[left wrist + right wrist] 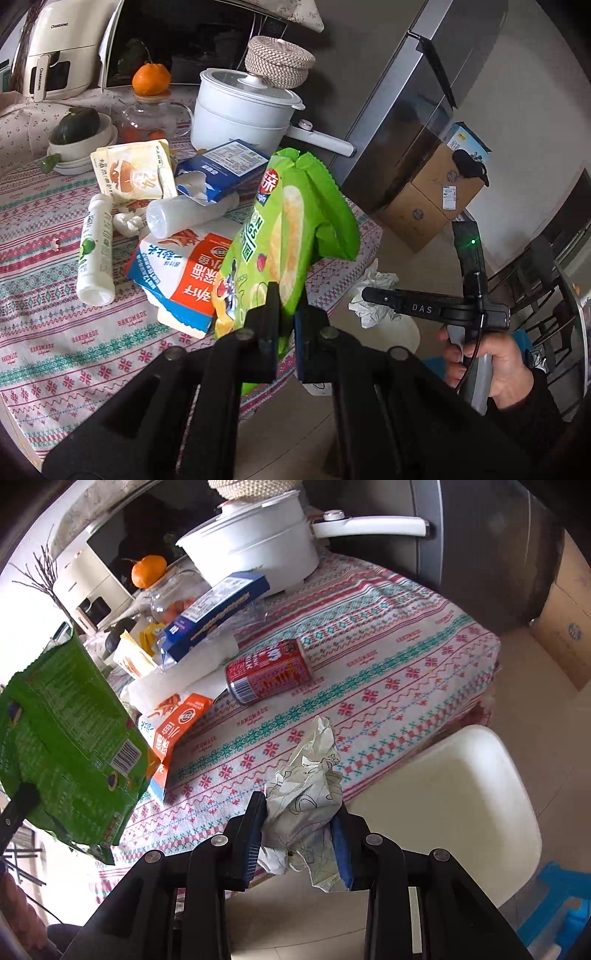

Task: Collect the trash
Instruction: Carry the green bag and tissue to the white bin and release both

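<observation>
Over the near edge of the table (pixel 388 672), you're holding two pieces of trash at once. Your left gripper (pixel 286 314) is pinching the lower end of a green snack bag (pixel 291 221), jaws nearly closed on the thin foil, and the bag is standing upright above the clutter. Your right gripper (pixel 299 819) is clamping a crumpled paper wad (pixel 306 786), jaws partly open around its bulk, and the wad is hanging just off the table beside a white chair seat (pixel 454 794).

More trash is lying on the patterned cloth: a red can (pixel 269 670) on its side, an orange-and-white carton (pixel 188 273) flattened just under the green bag, a blue box (pixel 225 166) leaning near the white pot (pixel 243 107), and two white bottles (pixel 94 251) lying down. A cream pouch (pixel 133 173) is sitting behind them, possibly torn open, though that's hard to tell.
</observation>
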`<state>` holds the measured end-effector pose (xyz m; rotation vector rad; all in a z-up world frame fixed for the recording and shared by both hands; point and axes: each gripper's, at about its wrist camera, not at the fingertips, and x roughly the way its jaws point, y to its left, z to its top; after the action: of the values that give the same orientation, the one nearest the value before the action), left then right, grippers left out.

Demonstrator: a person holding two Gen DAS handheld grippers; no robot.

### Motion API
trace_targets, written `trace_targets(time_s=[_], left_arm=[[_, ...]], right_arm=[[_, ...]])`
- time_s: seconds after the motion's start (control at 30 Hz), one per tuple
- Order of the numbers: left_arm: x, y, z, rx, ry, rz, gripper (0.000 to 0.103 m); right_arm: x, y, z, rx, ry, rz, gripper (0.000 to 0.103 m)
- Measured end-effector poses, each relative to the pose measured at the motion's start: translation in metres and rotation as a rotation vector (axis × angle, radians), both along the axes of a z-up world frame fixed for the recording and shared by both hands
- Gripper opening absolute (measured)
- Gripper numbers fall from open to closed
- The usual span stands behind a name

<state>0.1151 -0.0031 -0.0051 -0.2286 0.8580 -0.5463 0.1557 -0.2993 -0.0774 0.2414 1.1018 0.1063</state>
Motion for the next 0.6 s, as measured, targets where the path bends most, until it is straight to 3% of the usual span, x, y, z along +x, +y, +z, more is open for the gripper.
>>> trace_targets(time_s=[0.17,0.37,0.6], left_arm=[[-0.005,-0.047,-0.004,-0.05,0.022,-0.127,0.008],[-0.015,-0.115,-0.014,-0.086,0.045,-0.269,0.008],[-0.01,-0.175,-0.05,-0.09,0.119,-0.34,0.008]], right_arm=[[-0.025,-0.049,0.012,-0.006,-0.027,-0.089,0.035],[-0.05,-0.101,0.006,-0.011,-0.026,-0.182,0.035],[-0.068,-0.138,-0.008,-0.028,0.007,-0.256,0.036]])
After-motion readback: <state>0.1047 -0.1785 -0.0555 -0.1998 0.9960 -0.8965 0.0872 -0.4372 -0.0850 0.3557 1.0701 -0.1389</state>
